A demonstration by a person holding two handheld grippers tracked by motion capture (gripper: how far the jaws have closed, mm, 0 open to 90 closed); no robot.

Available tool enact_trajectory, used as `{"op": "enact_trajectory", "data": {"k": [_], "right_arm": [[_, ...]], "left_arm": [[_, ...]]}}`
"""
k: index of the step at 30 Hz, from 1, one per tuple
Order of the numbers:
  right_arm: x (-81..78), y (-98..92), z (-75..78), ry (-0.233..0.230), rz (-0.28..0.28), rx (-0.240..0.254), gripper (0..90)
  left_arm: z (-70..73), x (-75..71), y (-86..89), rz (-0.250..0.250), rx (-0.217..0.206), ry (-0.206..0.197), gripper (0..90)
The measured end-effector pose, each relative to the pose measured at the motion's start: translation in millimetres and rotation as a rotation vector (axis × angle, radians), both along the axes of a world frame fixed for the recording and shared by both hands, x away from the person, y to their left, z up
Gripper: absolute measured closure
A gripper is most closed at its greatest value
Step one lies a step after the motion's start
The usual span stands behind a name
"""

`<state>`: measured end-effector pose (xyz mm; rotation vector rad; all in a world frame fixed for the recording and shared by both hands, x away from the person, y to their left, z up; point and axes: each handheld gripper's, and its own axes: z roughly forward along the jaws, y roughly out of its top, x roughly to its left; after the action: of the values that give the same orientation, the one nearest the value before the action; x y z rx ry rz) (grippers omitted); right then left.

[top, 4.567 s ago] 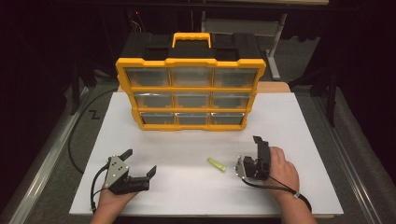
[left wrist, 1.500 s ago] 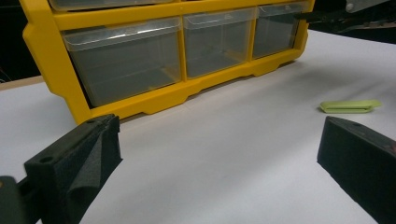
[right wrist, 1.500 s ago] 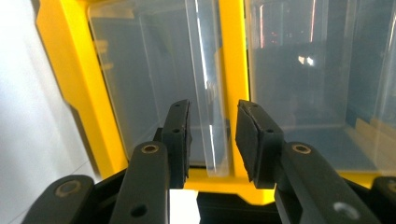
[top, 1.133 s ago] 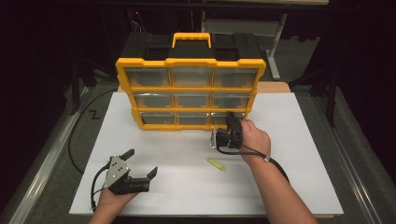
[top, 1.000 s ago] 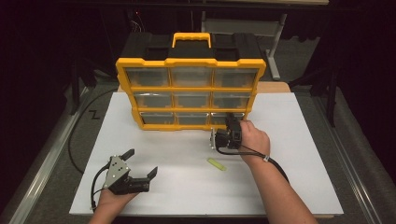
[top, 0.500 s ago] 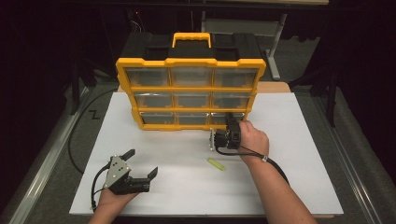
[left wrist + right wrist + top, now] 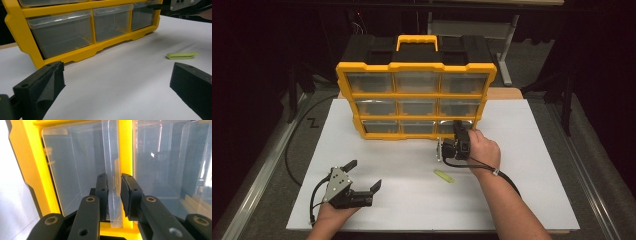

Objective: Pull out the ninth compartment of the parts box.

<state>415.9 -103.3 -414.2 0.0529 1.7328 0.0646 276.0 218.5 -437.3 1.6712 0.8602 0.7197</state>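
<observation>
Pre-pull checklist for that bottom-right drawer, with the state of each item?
1. Right claw on the clear plastic drawer's pull tab: ok, the tab sits between the jaws.
2. Firm clamp on the tab: cannot tell, a slight gap seems to remain at one jaw.
3. Correct drawer: ok, the claw is at the bottom-right compartment of the yellow plastic organizer box.
4. Pull path free: ok, the small green flat strip lies on the white table top nearer the person, off to the side.
5. Left claw free to brace the organizer: ok, open and holding nothing, resting far from the box.
6. Drawer contents: cannot tell through the plastic glare.
</observation>
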Motion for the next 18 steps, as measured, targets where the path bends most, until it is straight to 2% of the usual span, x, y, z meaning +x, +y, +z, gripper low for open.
{"op": "enact_trajectory", "data": {"k": [1,7,18], "right_arm": [[-1.0,0.0,1.6,0.007,-0.005,-0.024,80.3],[-2.9,-0.8,2.2,0.017,0.0,-0.04,81.9],[-11.4,-1.4,2.9,0.013,0.01,-0.045,81.9]], "left_arm": [[0.1,-0.1,-0.3,-0.002,0.001,-0.001,0.3],[0.0,-0.2,-1.1,-0.007,0.003,0.0,0.3],[-0.1,-0.2,-1.8,-0.013,0.002,0.002,0.3]]}}
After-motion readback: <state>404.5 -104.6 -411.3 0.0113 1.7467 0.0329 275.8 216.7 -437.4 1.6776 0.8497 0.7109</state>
